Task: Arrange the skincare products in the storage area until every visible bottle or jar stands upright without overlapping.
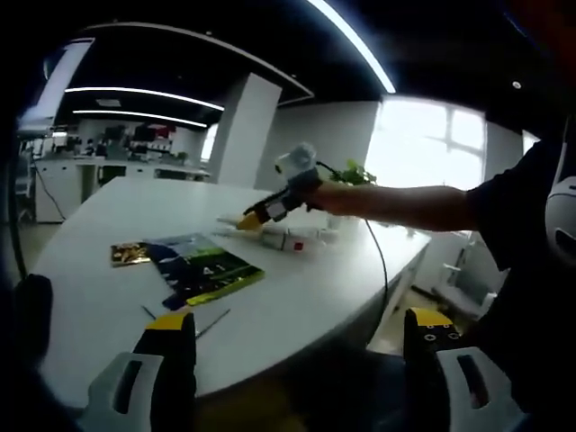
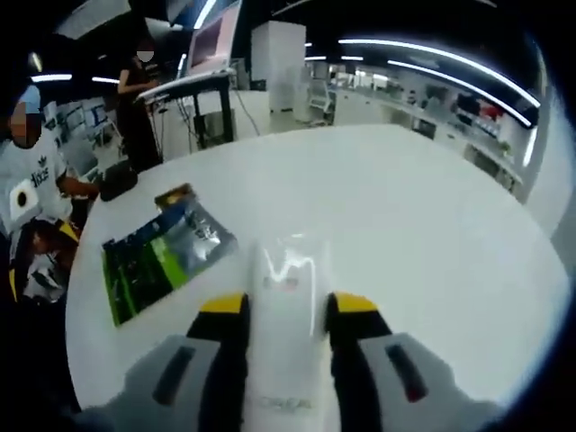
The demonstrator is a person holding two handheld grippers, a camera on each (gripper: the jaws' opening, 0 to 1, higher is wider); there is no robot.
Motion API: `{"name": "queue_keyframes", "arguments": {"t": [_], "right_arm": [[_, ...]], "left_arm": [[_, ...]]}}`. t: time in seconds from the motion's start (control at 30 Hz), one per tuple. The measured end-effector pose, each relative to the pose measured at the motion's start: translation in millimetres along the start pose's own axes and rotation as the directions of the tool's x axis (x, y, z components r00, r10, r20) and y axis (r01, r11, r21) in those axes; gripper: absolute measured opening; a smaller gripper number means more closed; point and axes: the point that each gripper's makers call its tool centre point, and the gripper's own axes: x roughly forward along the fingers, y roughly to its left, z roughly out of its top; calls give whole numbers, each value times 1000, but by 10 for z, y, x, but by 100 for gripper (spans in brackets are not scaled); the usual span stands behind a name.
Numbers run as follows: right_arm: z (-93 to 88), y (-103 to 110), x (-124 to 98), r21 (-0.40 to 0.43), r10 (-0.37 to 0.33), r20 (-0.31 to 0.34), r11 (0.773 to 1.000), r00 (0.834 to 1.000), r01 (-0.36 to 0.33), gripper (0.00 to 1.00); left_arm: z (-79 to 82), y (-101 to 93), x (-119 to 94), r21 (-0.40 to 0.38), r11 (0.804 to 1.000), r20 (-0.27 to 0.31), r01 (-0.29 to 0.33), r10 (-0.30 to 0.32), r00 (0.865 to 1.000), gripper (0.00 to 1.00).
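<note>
Your right gripper (image 2: pixel 286 310) pinches a white tube (image 2: pixel 286 297) above the table (image 2: pixel 432 225); packets (image 2: pixel 162 252) lie at 10 o'clock. Your left gripper (image 1: pixel 301 337) is spread.

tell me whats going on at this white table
A person is working at a round white table with a handheld gripper in each hand. The right gripper is shut on a clear plastic skincare tube, held over the tabletop. The left gripper hangs open at the table's near edge. A green and blue foil packet and a small gold sachet lie flat on the table.
</note>
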Motion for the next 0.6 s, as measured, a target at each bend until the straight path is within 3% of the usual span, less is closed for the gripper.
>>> {"name": "queue_keyframes", "arguments": {"t": [0.33, 0.6], "right_arm": [[196, 10, -174, 6, -26, 152, 1000, 988, 25, 34], [373, -82, -309, -4, -57, 260, 998, 964, 60, 34]], "left_arm": [[1, -20, 34, 8, 1000, -11, 2, -2, 1000, 98], [-6, -33, 52, 10, 1000, -16, 0, 0, 1000, 98]]}}
